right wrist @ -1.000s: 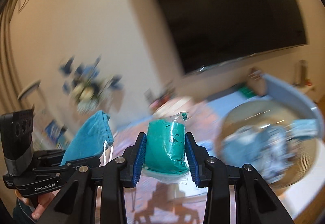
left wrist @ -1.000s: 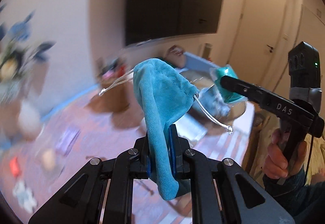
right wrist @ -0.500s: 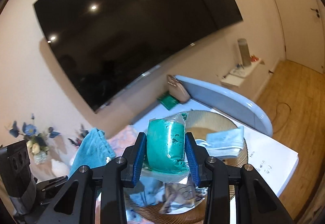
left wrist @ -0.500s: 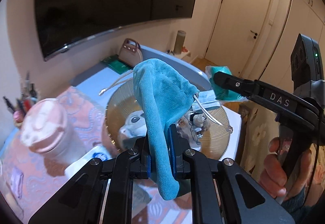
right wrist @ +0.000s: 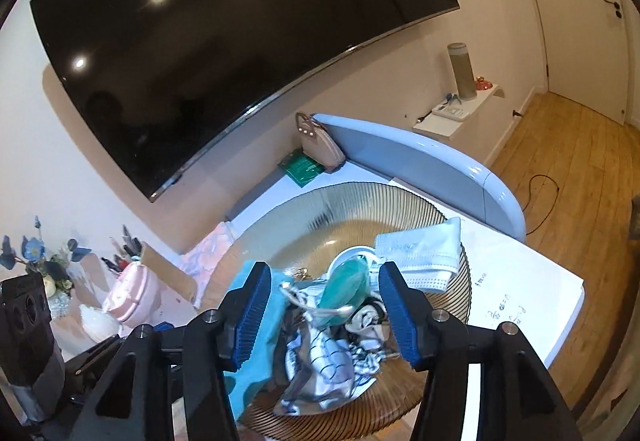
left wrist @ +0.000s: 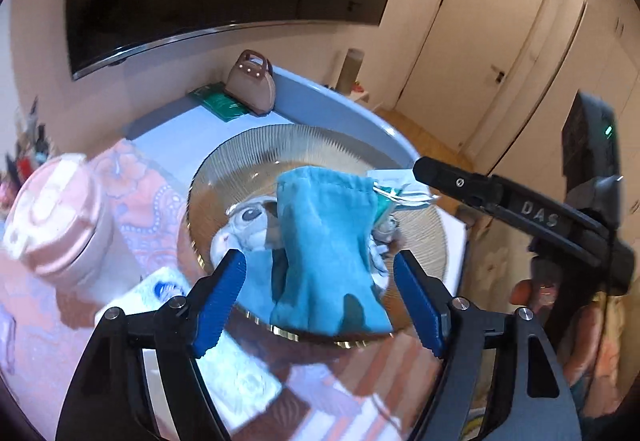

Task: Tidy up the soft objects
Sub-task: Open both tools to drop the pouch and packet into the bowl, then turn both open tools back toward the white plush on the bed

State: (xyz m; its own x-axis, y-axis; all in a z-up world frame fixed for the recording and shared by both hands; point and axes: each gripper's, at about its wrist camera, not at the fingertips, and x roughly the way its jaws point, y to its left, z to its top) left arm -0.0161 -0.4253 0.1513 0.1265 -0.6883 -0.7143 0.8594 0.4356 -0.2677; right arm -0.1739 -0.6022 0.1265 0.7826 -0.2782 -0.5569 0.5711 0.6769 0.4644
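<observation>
A ribbed glass bowl (left wrist: 320, 145) (right wrist: 360, 201) on the table holds several soft things. A blue drawstring pouch (left wrist: 328, 249) lies over the near rim of the bowl; it also shows in the right wrist view (right wrist: 256, 353). A green bagged sponge (right wrist: 346, 287) lies in the bowl among a striped cloth (right wrist: 324, 361) and a white face mask (right wrist: 424, 257). A grey plush toy (left wrist: 248, 225) lies in the bowl too. My left gripper (left wrist: 320, 305) is open and empty just above the pouch. My right gripper (right wrist: 326, 315) is open and empty above the sponge.
A pink lidded cup (left wrist: 60, 221) stands left of the bowl, with a white packet (left wrist: 168, 285) by it. A brown handbag (left wrist: 252, 85) and a green book (left wrist: 220, 105) sit at the back. A blue curved board (right wrist: 420, 157) stands behind the bowl. A flower vase (right wrist: 40, 265) is far left.
Both grippers came down over the bowl and opened. The blue pouch dropped from the left gripper onto the bowl's rim. The green sponge dropped from the right gripper into the bowl.
</observation>
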